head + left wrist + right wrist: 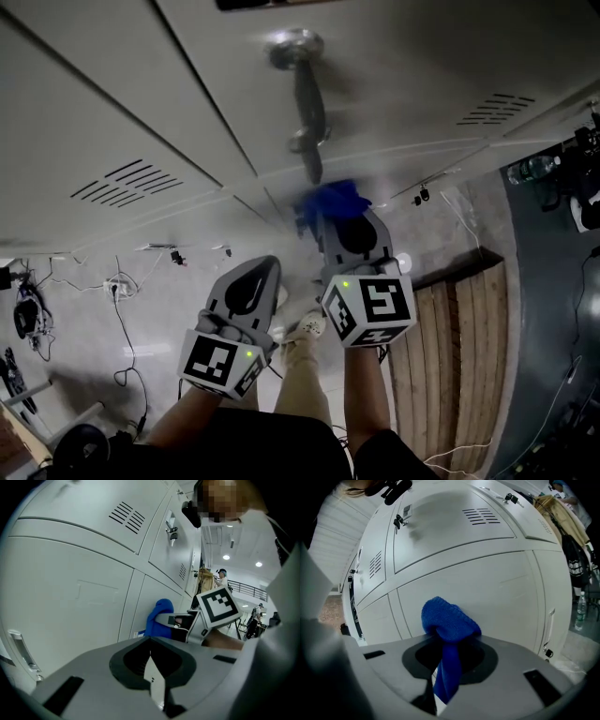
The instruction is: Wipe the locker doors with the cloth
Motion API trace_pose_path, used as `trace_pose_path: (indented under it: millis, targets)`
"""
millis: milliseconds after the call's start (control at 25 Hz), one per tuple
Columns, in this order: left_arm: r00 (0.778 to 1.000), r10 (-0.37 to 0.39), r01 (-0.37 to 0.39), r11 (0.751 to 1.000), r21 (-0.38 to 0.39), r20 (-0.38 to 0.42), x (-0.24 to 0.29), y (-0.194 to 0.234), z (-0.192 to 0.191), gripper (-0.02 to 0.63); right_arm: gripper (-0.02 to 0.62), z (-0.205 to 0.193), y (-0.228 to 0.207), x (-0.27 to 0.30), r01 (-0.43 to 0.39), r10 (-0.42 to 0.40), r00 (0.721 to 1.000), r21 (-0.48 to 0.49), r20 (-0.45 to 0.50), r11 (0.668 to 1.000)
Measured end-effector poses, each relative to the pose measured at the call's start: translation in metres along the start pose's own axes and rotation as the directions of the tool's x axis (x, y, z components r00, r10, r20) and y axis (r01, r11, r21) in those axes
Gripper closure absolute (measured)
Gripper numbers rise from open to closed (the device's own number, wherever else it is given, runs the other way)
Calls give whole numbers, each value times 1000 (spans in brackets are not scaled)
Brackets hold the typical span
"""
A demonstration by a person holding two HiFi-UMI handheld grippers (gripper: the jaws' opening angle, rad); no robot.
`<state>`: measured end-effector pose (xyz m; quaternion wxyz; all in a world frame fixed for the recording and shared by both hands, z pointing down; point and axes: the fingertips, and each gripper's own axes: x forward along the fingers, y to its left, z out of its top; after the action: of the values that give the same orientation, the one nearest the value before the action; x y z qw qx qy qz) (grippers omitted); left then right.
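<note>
A blue cloth (330,202) is bunched at the tip of my right gripper (339,223), which is shut on it and holds it against a pale grey locker door (394,103), just below the door's metal handle (305,94). In the right gripper view the cloth (447,620) bulges out over the jaws, touching the door (487,578), and a strip of it hangs down between them. My left gripper (266,270) hangs lower left of the right one, shut and holding nothing, clear of the lockers. The left gripper view shows the cloth (158,617) and the right gripper (183,620) beside the door.
Vent slots (127,181) mark the neighbouring door. On the floor lie cables (122,314), wooden boards (459,337) to the right, and a bottle (530,169). The person's shoe (305,328) stands under the grippers. Other people (220,576) stand far off.
</note>
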<state>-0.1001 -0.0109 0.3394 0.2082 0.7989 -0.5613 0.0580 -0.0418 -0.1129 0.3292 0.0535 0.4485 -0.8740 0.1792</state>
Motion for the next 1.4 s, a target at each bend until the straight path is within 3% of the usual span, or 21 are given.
trace_pose_path:
  millis: [480, 720, 880, 1400]
  targets:
    - [1000, 0, 0, 1000, -18, 2, 13, -17, -3, 597, 518, 10, -64, -11, 105, -104, 994, -8, 24, 994]
    - [1000, -12, 12, 1000, -9, -14, 22, -27, -8, 597, 518, 15, -94, -15, 171, -170, 985, -80, 22, 982]
    - [1000, -19, 19, 1000, -19, -17, 31, -33, -11, 597, 518, 17, -110, -18, 181, -179, 983, -73, 29, 981]
    - [999, -20, 19, 1000, -11, -34, 35, -39, -17, 597, 518, 28, -174, -31, 327, -323, 945, -81, 50, 942]
